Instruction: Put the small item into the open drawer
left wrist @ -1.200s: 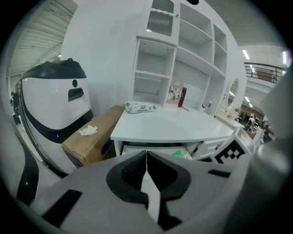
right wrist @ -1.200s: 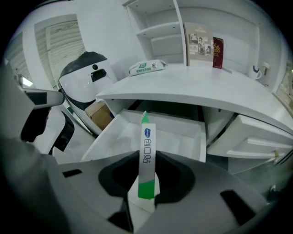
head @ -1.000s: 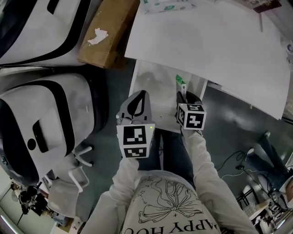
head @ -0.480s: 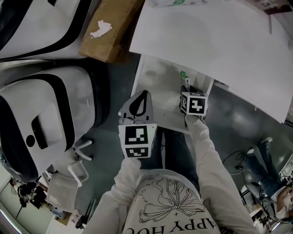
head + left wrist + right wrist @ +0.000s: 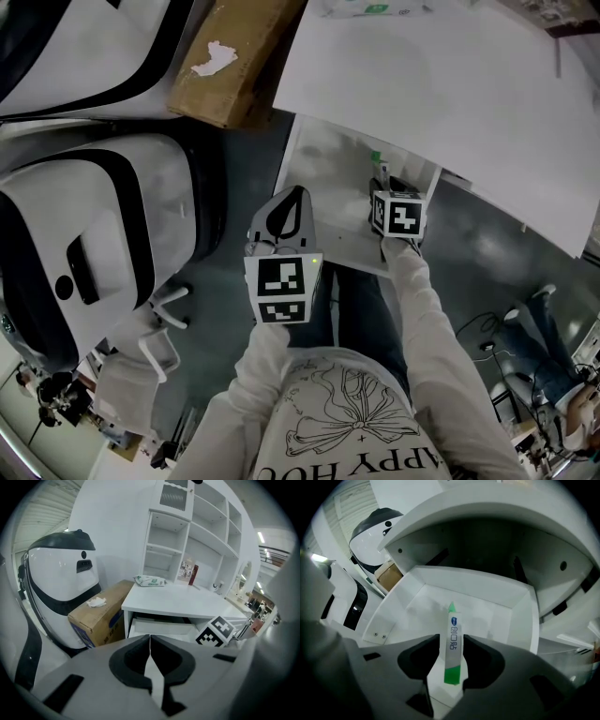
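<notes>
The small item is a slim white stick pack with green ends; its tip also shows in the head view. It stands upright between the jaws of my right gripper, which are opening, with narrow gaps on both sides of the pack. That right gripper hangs over the right part of the open white drawer, whose floor lies just beneath the pack. My left gripper hovers at the drawer's front left. Its jaws meet with nothing between them, so the left gripper is shut.
The white desk top overhangs the drawer's back. A cardboard box lies left of the desk, and a large white-and-black rounded machine stands further left. A tissue pack rests on the desk under white shelves.
My right gripper has moved a little forward over the drawer with the stick pack between its jaws. The left gripper has hardly moved.
</notes>
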Action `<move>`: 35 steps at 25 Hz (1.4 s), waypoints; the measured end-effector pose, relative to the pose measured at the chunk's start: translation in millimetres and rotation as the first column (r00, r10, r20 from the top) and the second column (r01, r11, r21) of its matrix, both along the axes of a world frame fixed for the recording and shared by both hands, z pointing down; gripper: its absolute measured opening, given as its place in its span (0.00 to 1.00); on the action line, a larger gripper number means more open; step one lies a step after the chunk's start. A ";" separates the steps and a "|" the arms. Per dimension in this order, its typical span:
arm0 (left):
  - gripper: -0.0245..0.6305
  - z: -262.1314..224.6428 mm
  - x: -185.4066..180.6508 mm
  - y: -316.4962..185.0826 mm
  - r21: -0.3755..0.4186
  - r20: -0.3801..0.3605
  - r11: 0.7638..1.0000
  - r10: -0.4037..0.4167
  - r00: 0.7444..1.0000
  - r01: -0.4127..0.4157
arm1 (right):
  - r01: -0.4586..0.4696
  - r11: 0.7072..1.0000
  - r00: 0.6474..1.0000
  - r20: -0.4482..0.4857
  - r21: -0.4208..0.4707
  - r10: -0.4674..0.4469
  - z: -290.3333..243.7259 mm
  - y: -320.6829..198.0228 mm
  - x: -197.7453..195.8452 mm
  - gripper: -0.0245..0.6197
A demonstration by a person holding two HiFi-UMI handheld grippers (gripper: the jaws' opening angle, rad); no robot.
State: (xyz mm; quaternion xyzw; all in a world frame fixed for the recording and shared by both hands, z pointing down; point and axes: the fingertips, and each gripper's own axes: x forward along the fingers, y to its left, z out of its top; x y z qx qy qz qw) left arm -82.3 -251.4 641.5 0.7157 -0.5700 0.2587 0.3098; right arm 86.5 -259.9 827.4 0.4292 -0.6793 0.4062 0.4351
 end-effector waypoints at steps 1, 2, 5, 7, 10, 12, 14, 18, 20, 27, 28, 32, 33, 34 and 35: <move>0.05 -1.9 -0.7 -1.1 0.005 -0.001 1.000 -0.001 1.000 0.001 | -0.004 1.000 1.000 0.002 0.008 0.004 -5.4 -1.3 0.4 0.28; 0.05 -4.7 -1.3 -2.4 0.011 -0.002 1.000 -0.002 1.000 0.002 | -0.009 1.000 1.000 0.002 0.020 0.009 -12.9 -3.2 1.1 0.28; 0.05 -18.4 -3.6 -6.1 0.033 -0.004 0.999 -0.003 1.000 0.003 | -0.017 0.996 1.000 0.001 0.082 0.017 -44.7 -9.6 3.1 0.28; 0.05 -30.8 -4.1 -8.1 0.051 -0.007 0.999 -0.005 1.000 0.005 | -0.021 0.990 1.000 -0.007 0.137 0.023 -71.7 -13.2 6.4 0.23; 0.05 -53.4 -2.5 -17.4 0.100 -0.015 0.995 -0.006 1.000 0.007 | -0.050 0.970 0.999 0.016 0.239 0.048 -119.5 -24.9 10.4 0.18; 0.05 -71.8 -0.7 -27.2 0.145 -0.014 0.989 0.001 1.000 0.001 | -0.074 0.946 0.997 0.038 0.317 0.065 -155.4 -35.6 12.7 0.17; 0.05 -93.1 1.2 -32.9 0.183 -0.011 0.983 0.010 1.000 -0.008 | -0.096 0.915 0.995 0.049 0.393 0.083 -193.1 -41.3 16.3 0.17; 0.05 -137.0 7.4 -37.2 0.258 -0.012 0.966 0.031 0.999 -0.027 | -0.149 0.842 0.989 0.089 0.519 0.120 -264.5 -45.4 24.6 0.16; 0.05 -158.3 11.0 -37.6 0.296 -0.016 0.955 0.038 0.999 -0.032 | -0.170 0.805 0.985 0.112 0.569 0.129 -296.5 -45.5 28.8 0.15; 0.05 -225.6 20.2 -37.7 0.424 -0.022 0.905 0.047 0.999 -0.033 | -0.220 0.670 0.976 0.162 0.709 0.148 -389.2 -41.7 43.6 0.14; 0.05 -234.2 21.1 -37.1 0.440 -0.020 0.898 0.046 0.999 -0.032 | -0.223 0.651 0.975 0.168 0.726 0.147 -400.2 -39.8 44.8 0.14; 0.05 -267.9 24.1 -33.9 0.504 -0.015 0.863 0.041 0.999 -0.028 | -0.211 0.570 0.978 0.168 0.795 0.127 -437.8 -32.2 47.9 0.14; 0.05 -275.7 24.8 -33.1 0.519 -0.014 0.854 0.040 0.999 -0.027 | -0.209 0.553 0.978 0.170 0.806 0.122 -445.2 -30.4 48.6 0.14; 0.05 -282.9 25.6 -32.3 0.532 -0.013 0.846 0.039 0.999 -0.026 | -0.209 0.540 0.978 0.172 0.815 0.119 -451.6 -28.8 49.4 0.14; 0.05 -289.5 26.6 -31.4 0.544 -0.011 0.839 0.038 0.999 -0.025 | -0.211 0.529 0.978 0.176 0.822 0.116 -457.2 -27.3 50.4 0.13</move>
